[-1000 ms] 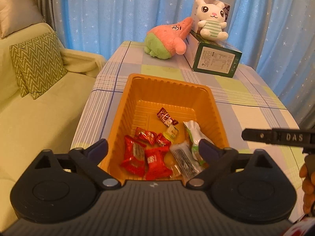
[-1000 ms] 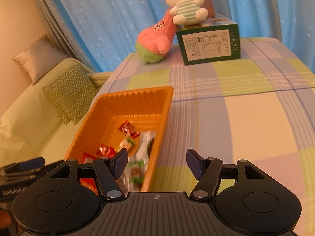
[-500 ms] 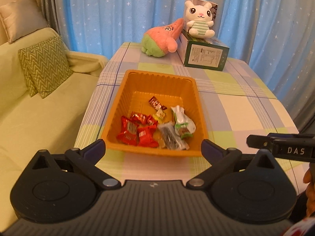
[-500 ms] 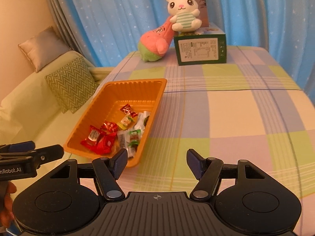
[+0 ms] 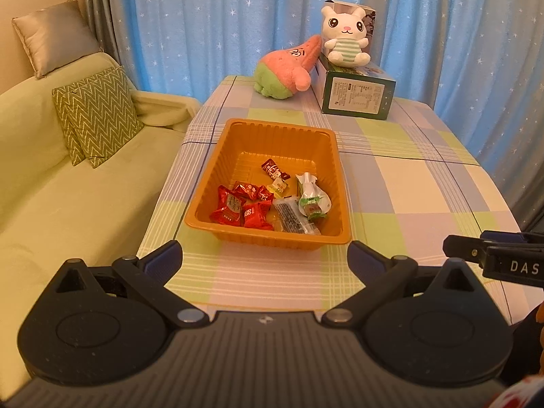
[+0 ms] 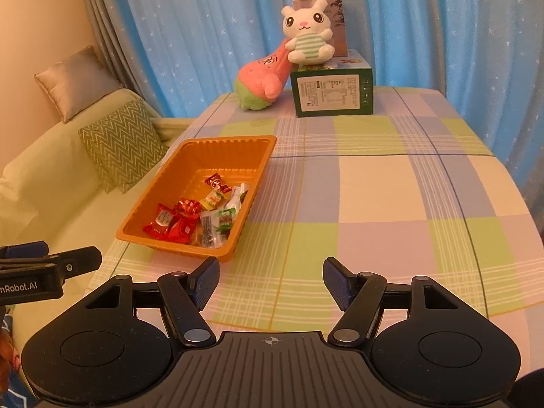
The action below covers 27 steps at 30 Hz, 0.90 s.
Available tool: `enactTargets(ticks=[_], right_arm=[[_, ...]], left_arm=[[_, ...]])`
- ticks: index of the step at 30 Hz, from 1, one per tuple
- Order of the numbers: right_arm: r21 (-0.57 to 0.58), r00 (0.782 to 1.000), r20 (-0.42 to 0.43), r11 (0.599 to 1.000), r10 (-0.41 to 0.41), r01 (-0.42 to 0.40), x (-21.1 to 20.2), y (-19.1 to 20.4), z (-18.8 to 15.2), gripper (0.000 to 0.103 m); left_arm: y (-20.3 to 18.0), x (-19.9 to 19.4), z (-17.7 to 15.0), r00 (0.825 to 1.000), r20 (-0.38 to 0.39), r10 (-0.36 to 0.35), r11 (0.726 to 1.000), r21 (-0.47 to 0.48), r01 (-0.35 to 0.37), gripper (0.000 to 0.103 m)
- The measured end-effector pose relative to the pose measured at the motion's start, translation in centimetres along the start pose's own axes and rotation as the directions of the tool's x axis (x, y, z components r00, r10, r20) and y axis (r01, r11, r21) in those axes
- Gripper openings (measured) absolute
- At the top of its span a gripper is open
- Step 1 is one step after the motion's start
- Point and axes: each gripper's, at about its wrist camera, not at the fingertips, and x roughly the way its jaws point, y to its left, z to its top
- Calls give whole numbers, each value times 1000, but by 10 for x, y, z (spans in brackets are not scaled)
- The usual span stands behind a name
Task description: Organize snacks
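An orange plastic tray (image 5: 326,142) (image 6: 159,183) sits on the left part of the checked tablecloth. Several wrapped snacks lie in its near half: red packets (image 5: 238,209) (image 6: 171,222), a clear pack with a dark bar (image 5: 290,219), and a green-and-white pack (image 5: 311,200) (image 6: 226,216). My left gripper (image 5: 265,256) hangs open and empty over the cloth just in front of the tray. My right gripper (image 6: 271,273) is open and empty too, over the cloth to the right of the tray's near corner.
At the table's (image 6: 391,187) far end stand a green box (image 5: 357,97) (image 6: 333,93), a white bunny plush (image 5: 345,39) and a pink-green plush (image 5: 287,69). A couch with a zigzag pillow (image 5: 97,115) runs along the left. Blue curtains hang behind.
Both grippers have pulled back and up from the tray; it now looks smaller and farther, with more tablecloth showing in front. Both stayed open and empty.
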Motion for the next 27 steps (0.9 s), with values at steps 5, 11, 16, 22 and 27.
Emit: enactTargets(ticks=[5,11,16,22,27], right_arm=[[3,1000,-12,1000,4,-4,-9,0,-5,68],[-9,1000,0,1000,1,-1,-18,2,-9,68],[-27,1000,5,1000,-4,4,-18,6,-11,68],[-20,1000,1,1000,-1,1,-17,6,-10,68],[-15,1000,-1,1000,-4,4,-15,4,-10,68]], left_arm=[[-5,-6,-6,1000,-1,9,1000,12,-9,102],[-9,-9,-11,1000,-5,0,1000,4,0,103],[-12,-12,-12,1000,-3,-3,1000,7,3,103],[-12,-11,-12,1000,-11,-3,1000,1,3,103],[-13,-11,-13,1000,-19,-9,1000,-1,9,103]])
